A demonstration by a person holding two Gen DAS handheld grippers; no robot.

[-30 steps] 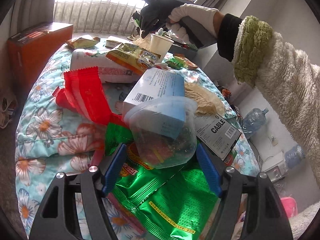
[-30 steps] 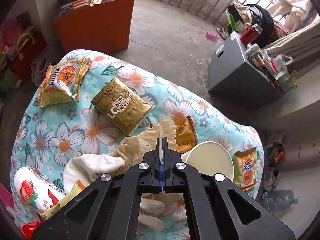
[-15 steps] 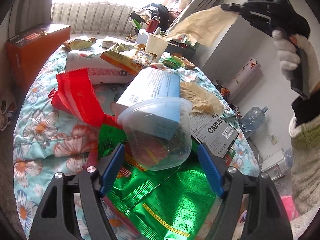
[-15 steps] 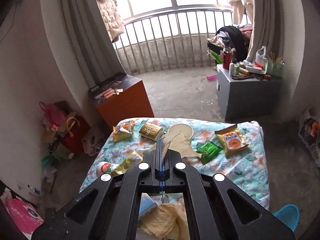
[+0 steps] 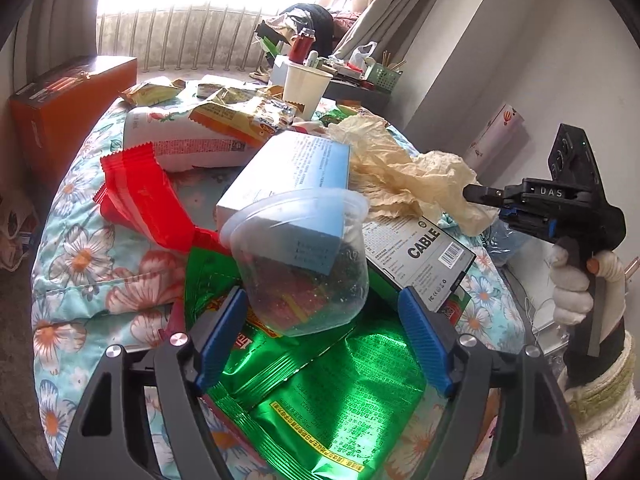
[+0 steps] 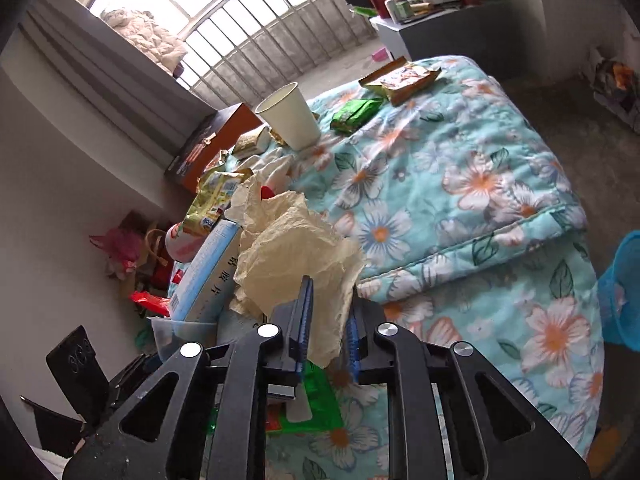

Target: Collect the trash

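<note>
My right gripper (image 6: 327, 312) has its jaws a little apart, with crumpled beige paper (image 6: 296, 256) lying between them over the trash pile. In the left wrist view the right gripper (image 5: 476, 194) touches that paper (image 5: 436, 180) at the pile's right edge. My left gripper (image 5: 322, 320) is open, its blue pads on either side of a clear plastic cup (image 5: 300, 256) that lies tilted on green snack bags (image 5: 328, 400). A blue-white box (image 5: 292, 184), a red wrapper (image 5: 140, 196) and a grey CABLE box (image 5: 424, 256) lie around the cup.
A white paper cup (image 6: 290, 116) stands on the floral quilt (image 6: 460, 184), with yellow and green snack packets (image 6: 400, 78) further back. A blue bin (image 6: 624, 288) is at the bed's right edge. An orange box (image 5: 60, 108) stands to the left, a cluttered grey cabinet (image 6: 440, 28) beyond.
My right gripper carried the beige paper from high at the back down to the pile's right side, and its jaws have parted around it. The left gripper has stayed around the clear cup.
</note>
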